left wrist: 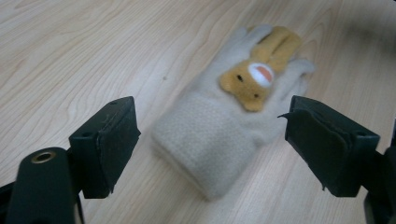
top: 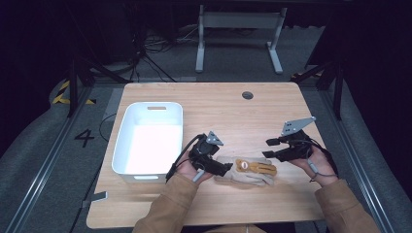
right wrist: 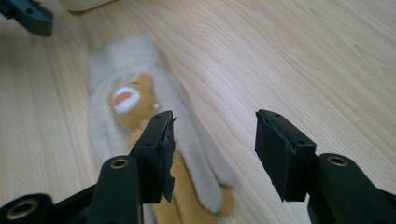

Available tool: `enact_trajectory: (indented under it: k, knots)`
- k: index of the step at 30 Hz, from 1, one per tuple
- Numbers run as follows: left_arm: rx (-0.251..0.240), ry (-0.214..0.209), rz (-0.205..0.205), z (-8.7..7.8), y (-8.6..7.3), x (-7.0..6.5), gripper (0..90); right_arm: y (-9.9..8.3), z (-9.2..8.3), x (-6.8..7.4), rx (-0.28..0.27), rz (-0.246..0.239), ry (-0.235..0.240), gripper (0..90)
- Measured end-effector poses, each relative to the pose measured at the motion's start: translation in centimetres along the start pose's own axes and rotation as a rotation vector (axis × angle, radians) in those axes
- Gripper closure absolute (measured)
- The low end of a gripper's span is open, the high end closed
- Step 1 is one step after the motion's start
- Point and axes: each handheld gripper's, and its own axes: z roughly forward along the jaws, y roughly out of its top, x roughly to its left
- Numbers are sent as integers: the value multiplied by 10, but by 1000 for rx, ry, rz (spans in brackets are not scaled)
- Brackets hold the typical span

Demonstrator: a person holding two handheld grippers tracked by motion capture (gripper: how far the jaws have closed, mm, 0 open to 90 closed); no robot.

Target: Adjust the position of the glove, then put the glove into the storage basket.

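1. Left gripper (left wrist: 212, 140): jaws wide apart, nothing held. The glove (left wrist: 233, 107) lies flat on the table (left wrist: 70, 56) just ahead of it, cuff end nearest and roughly centred between the jaws.
2. Right gripper (right wrist: 215, 149): jaws also apart, empty. It sits at the glove's finger end, with the glove off to its left-jaw side and not in the gap.
3. Step in hand looks like a cuff pick with the left gripper, probably for the bin (top: 148, 138) on its far side from the glove.
4. Do it well: drop the left gripper until both pads straddle the cuff, low enough to catch both fabric layers rather than skim the top.
5. Bite the thick ribbed cuff, not the bear patch (left wrist: 254, 70). Soft knit will slip out of a shallow pinch.
6. Close fully before lifting, then lift straight; the fingers will droop and drag.
7. Keep the right gripper clear of the lift path, or use it on the finger end if the glove sags.
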Motion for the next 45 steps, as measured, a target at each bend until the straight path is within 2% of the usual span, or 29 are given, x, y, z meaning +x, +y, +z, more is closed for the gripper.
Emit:
enact_trajectory:
  k: [2,4,7,13,19,21,22,27,36,37,45]
  knots:
    - [4,-7,20,2,1,-1,157,-2,-3,-3,-3,12,-12,474]
    - [-37,3,33,1,1,-4,141,-4,-8,-6,-13,28,-22,479]
    - [-46,-10,39,1,2,-5,86,-7,-12,-8,-21,37,-29,484]
    - [-35,-36,72,8,3,-9,5,-11,-19,-12,-36,55,-33,486]
    - [-42,-53,84,12,2,-9,0,-14,-24,-17,-50,74,-34,486]
    - [-30,-49,88,15,2,-9,0,-15,-25,-18,-49,80,-33,486]
    - [-14,-57,106,19,1,-10,0,-17,-25,-19,-55,88,-29,485]
    - [1,-67,138,28,2,-14,0,-18,-27,-21,-57,97,-25,487]
    - [25,-72,151,44,1,-13,0,-20,-25,-22,-52,103,-21,486]
    - [35,-86,154,49,0,-11,0,-20,-24,-22,-49,105,-19,484]
    - [74,-89,173,61,-4,-4,0,-20,-23,-22,-46,104,-16,483]
